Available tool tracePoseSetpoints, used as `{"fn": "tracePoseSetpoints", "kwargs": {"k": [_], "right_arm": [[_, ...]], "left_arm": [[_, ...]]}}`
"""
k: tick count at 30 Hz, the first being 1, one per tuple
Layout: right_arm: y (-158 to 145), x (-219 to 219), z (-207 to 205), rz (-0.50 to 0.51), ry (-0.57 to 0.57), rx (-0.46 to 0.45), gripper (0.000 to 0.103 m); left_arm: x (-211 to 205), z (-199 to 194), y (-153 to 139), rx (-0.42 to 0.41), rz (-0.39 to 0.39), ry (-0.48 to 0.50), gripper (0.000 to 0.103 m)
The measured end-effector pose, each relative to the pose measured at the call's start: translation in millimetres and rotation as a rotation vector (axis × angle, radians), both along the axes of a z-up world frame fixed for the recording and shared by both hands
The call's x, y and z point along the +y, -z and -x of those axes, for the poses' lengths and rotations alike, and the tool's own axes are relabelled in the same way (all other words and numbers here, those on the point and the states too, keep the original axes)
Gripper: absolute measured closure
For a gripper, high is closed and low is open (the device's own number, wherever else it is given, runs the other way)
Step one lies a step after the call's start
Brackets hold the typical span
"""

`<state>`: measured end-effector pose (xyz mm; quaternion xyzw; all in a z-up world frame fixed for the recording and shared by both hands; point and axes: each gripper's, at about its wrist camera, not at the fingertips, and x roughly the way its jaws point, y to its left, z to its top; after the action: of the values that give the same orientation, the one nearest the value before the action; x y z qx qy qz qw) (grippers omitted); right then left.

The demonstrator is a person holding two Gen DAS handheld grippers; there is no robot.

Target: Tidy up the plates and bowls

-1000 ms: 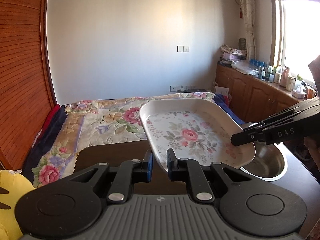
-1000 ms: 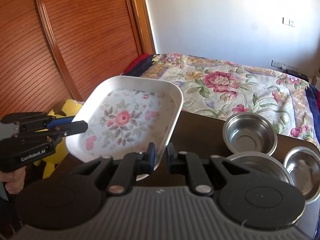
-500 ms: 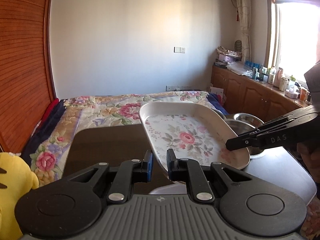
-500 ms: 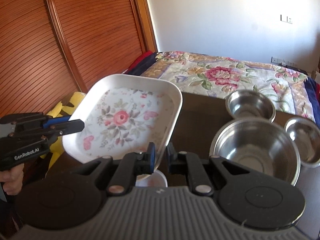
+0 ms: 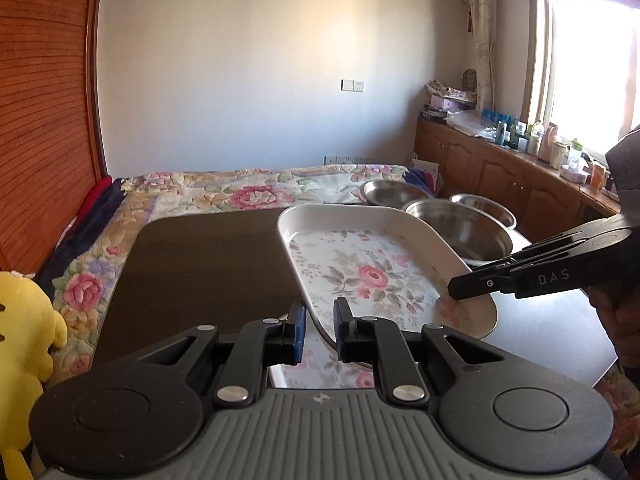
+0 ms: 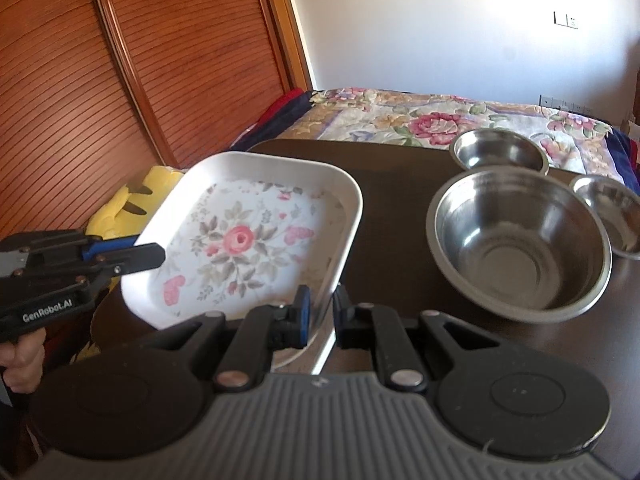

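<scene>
Two grippers carry one floral plate (image 5: pixel 360 272) between them above the dark table (image 5: pixel 208 264). The left gripper (image 5: pixel 320 330) is clamped narrowly on the plate's near rim, and the right gripper (image 6: pixel 320 312) is pinched on the opposite rim. Under the plate a second flowered surface (image 5: pixel 320 372) peeks out, but the gripper bodies cut it off, so whether it is another plate and whether the two touch cannot be told. Each gripper's fingertip contact is partly masked by its own jaws. The plate is a rounded rectangle, face up and slightly tilted; in the left wrist view its long axis runs away from the camera toward the bed (image 5: pixel 248 192). Three steel bowls stand just beside it: a large bowl (image 6: pixel 520 244) nearest, two smaller ones (image 6: pixel 498 154) (image 6: pixel 612 212) behind.
</scene>
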<state>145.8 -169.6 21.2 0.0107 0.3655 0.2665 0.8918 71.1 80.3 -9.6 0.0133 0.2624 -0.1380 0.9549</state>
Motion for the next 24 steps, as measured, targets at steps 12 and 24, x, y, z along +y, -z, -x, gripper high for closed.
{"fn": "tracePoseSetpoints", "kwargs": {"k": [12, 24], "right_arm": [[13.9, 0.0, 16.0, -0.002, -0.001, -0.002, 0.089], [21.2, 8.1, 22.6, 0.008, 0.011, -0.032, 0.089]], "left_arm": [[2.9, 12.4, 26.4, 0.047, 0.012, -0.016, 0.087], [7.1, 10.3, 45.3, 0.087, 0.002, -0.025, 0.087]]}}
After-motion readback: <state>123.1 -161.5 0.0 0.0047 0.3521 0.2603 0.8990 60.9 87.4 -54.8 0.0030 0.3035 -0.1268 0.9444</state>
